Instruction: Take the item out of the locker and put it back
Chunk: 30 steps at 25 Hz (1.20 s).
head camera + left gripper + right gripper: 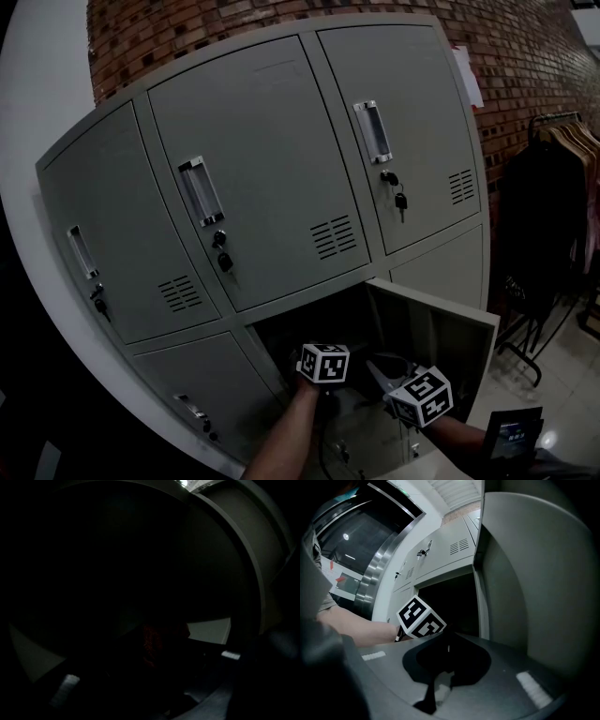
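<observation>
Left gripper (pixel 148 663) is deep in the open locker (pixel 427 323), jaws part-closed on a dark reddish item (pixel 151 643) dead centre. Right gripper (pixel 382 375) hangs lower right, jaws shut, empty.

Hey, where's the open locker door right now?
In the head view, the open door is at lower right, swung out to the right of the dark compartment, beside the right gripper.

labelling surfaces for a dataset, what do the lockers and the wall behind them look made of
Lockers: painted sheet metal, likely steel; matte grey, with punched vent slots. Wall: red-brown brick with visible mortar joints, possibly only a facing.
</observation>
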Motion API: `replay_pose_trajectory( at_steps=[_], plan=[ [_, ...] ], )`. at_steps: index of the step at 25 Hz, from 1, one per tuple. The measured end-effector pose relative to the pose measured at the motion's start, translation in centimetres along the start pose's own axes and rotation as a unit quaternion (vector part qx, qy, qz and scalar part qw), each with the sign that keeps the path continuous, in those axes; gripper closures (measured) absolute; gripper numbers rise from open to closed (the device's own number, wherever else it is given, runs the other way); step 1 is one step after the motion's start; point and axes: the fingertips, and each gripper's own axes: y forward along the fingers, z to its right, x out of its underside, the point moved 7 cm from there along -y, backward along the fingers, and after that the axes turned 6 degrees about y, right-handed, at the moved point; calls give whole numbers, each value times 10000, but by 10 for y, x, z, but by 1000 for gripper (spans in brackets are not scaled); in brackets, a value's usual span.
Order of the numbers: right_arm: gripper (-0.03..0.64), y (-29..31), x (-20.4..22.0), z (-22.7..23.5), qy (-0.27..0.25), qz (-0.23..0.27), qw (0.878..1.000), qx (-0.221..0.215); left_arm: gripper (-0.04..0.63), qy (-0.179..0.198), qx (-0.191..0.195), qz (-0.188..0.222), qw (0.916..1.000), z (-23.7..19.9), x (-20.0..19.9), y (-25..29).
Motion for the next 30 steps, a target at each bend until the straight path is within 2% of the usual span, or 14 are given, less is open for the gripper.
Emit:
replay_pose_trajectory(
  at_steps=[9, 16, 18, 20, 25, 30],
  plan=[
    [615, 0, 0, 2, -23, 28, 10000, 38, 463, 3, 8, 202, 9998, 2, 0, -3],
    [615, 0, -1, 1, -45, 24, 10000, 46, 375, -241, 134, 447, 9986, 0, -1, -8],
    [615, 0, -2, 1, -41, 25, 10000, 60, 336, -298, 101, 539, 9981, -3, -1, -11],
    [615, 1, -3, 1, -56, 41, 9999, 77, 325, -379, 24, 692, 9969, -7, -2, -16],
    [615, 3, -3, 1, -56, 15, 9999, 109, 322, -579, -64, 1157, 9916, -15, -11, -33],
    [615, 5, -3, -4, -29, 53, 9999, 113, 333, -713, 102, 1477, 9864, -14, -10, -51]
  ],
)
